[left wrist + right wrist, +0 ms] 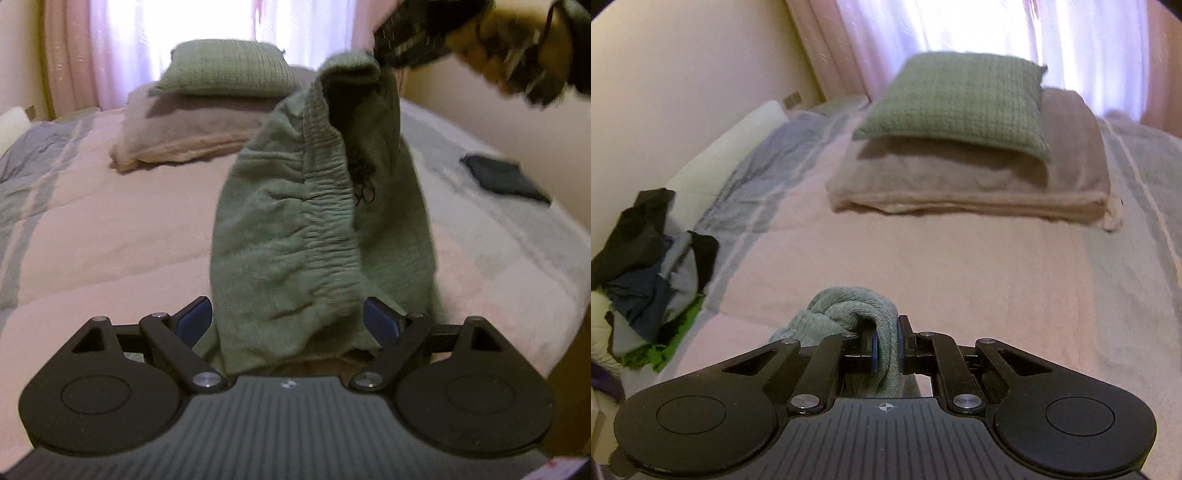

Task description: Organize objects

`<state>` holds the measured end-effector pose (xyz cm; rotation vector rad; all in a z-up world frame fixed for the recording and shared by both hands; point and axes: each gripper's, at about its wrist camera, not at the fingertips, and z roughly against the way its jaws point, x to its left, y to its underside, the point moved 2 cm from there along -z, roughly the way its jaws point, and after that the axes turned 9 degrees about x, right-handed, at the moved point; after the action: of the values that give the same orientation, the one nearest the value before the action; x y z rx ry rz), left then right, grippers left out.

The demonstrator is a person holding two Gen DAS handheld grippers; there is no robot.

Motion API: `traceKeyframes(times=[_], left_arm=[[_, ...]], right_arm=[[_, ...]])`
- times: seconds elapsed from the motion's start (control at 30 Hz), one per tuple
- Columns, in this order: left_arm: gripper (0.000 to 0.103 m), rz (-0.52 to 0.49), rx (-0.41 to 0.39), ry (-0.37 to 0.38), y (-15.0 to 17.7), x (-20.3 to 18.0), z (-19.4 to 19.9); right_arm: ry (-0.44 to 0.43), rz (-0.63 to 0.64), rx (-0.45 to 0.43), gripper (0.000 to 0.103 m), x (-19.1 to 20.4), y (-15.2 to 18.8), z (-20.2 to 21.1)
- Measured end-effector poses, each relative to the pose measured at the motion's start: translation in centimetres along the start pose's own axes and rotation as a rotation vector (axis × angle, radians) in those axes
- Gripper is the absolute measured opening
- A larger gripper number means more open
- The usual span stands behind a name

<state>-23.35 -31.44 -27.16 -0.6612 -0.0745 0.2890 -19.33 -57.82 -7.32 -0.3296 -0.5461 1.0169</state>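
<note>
Above bed [110,221], right gripper [885,341] is pinching green sock [295,229]; left gripper [288,317] is gaping around its hanging end.

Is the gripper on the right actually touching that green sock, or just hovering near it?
Touching. The right wrist view shows the right gripper shut on the green sock, with the knit fabric squeezed between both pads.

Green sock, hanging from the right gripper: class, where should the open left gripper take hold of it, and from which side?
Probably the green sock's free lower end, approached from below: right gripper pinches the top, and the loose end already hangs between left gripper's open jaws.
</note>
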Motion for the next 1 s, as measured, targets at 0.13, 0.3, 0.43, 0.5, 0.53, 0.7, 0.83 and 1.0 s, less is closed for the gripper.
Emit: traceKeyframes(times=[0.13,0.3,0.43,0.5,0.53,0.7,0.83,1.0], left_arm=[[0.081,-0.175,0.010,0.023,0.0,-2.0,-4.1],[0.063,-0.393,0.002,-0.019,0.7,-2.6,-7.7],[0.040,-0.491,-0.006,0.022,0.6,-1.9,-9.4],[0.021,-0.511,-0.006,0.065,0.2,-1.0,-8.9],[0.018,-0.495,-0.022,0.087,-0.3,-0.1,-8.1],[0.014,-0.274,-0.142,0.090,-6.2,9.3,-2.0],[0.013,-0.113,-0.246,0.065,-13.1,18.8,2.2],[0.012,-0.075,-0.383,0.041,-20.9,26.3,7.6]], right_arm=[[-0.009,-0.060,0.024,0.006,-2.4,0.3,-0.2],[0.013,-0.105,0.021,0.006,-3.7,0.8,-0.7],[0.045,-0.165,0.017,0.006,-4.5,1.8,-0.6],[0.071,-0.195,0.018,0.006,-5.0,2.5,-0.3],[0.081,-0.214,0.016,0.006,-5.2,2.8,-0.1],[0.086,-0.281,-0.003,0.006,-4.7,4.1,3.4],[0.029,-0.271,-0.036,0.006,-1.0,4.5,7.0],[-0.093,-0.181,-0.097,0.006,6.9,3.8,10.7]])
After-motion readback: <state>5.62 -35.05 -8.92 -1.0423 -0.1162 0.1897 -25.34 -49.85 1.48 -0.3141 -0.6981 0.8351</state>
